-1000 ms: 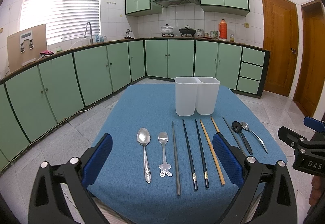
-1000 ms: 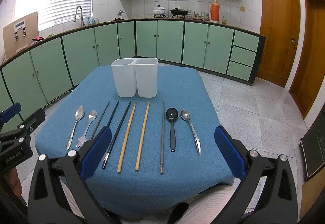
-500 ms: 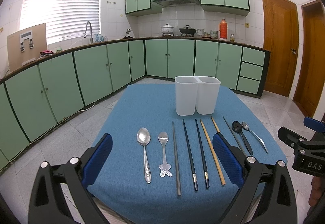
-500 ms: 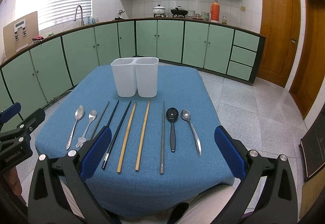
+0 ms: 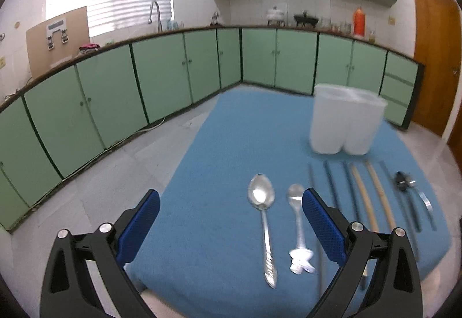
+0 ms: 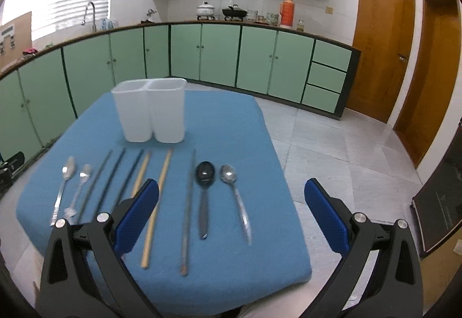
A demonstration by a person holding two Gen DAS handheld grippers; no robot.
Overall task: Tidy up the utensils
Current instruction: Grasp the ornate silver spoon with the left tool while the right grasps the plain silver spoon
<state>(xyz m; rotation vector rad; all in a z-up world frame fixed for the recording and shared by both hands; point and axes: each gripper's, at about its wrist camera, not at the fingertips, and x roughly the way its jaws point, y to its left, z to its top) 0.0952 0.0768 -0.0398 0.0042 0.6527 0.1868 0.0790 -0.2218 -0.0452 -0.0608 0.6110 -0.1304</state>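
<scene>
A white two-compartment holder (image 5: 346, 121) (image 6: 150, 110) stands on the blue table (image 5: 231, 145) (image 6: 231, 127). In front of it lie in a row a large silver spoon (image 5: 262, 228) (image 6: 62, 188), a small silver spoon (image 5: 297, 220) (image 6: 79, 188), dark chopsticks (image 6: 115, 179), two wooden chopsticks (image 5: 372, 196) (image 6: 157, 202), a black spoon (image 6: 204, 191) and another silver spoon (image 6: 235, 196). My left gripper (image 5: 231, 227) is open and empty above the table's left front, near the two left spoons. My right gripper (image 6: 231, 215) is open and empty above the black spoon and right silver spoon.
Green kitchen cabinets (image 5: 161, 78) run along the walls behind the table. Wooden doors (image 6: 381, 58) stand at the right. A tiled floor (image 6: 332, 145) surrounds the table. Part of the left gripper shows at the left edge of the right wrist view (image 6: 8, 170).
Both grippers have moved. The left view has swung left and closer to the two left spoons. The right view has shifted right, over the black and silver spoons. Both stay open.
</scene>
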